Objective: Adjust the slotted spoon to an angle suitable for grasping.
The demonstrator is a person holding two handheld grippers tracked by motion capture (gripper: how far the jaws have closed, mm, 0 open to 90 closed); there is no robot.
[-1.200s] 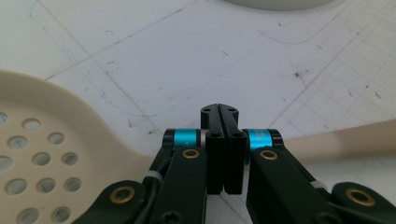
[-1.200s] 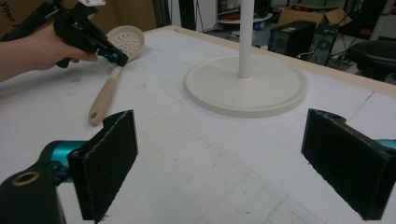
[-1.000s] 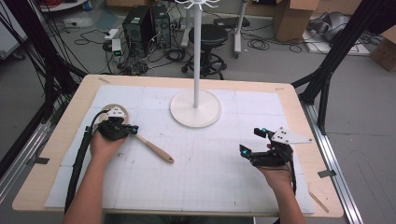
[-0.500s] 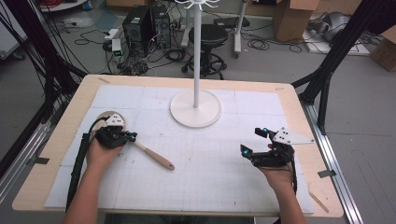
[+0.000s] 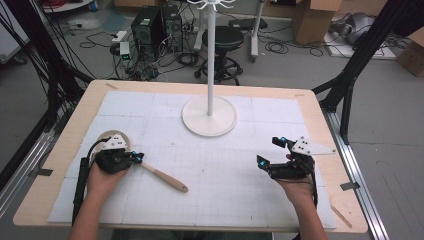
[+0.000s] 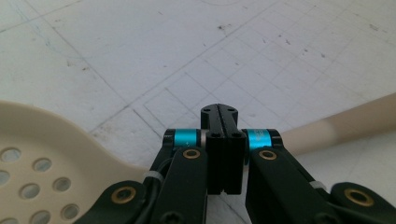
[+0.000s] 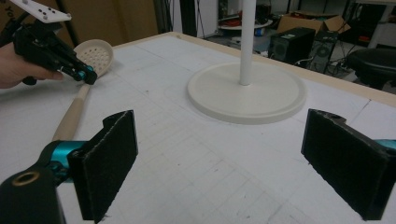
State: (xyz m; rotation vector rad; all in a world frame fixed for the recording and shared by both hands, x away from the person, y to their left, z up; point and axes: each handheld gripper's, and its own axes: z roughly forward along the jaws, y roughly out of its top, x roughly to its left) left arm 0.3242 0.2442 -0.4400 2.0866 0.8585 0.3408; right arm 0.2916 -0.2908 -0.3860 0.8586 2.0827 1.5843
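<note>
From the high view, the left gripper (image 5: 137, 159) sits on the slotted spoon (image 5: 162, 176) lying on the worktop (image 5: 310, 100) (left side). The left gripper view shows its jaws clamped together over the spoon's neck. In the right gripper view, the right gripper (image 7: 224, 168) has its jaws wide, holding nothing.

**Cream spoon, black jaws, white grid**

The slotted spoon (image 6: 42, 154) beside the left gripper (image 6: 219, 116) is cream, its bowl dotted with round holes. Both grippers are black with turquoise collars; the right gripper (image 7: 224, 163) bears dark pads. Ahead stands a white stand (image 7: 246, 91). The mat (image 5: 225, 170) is white, pencil-gridded.
</note>
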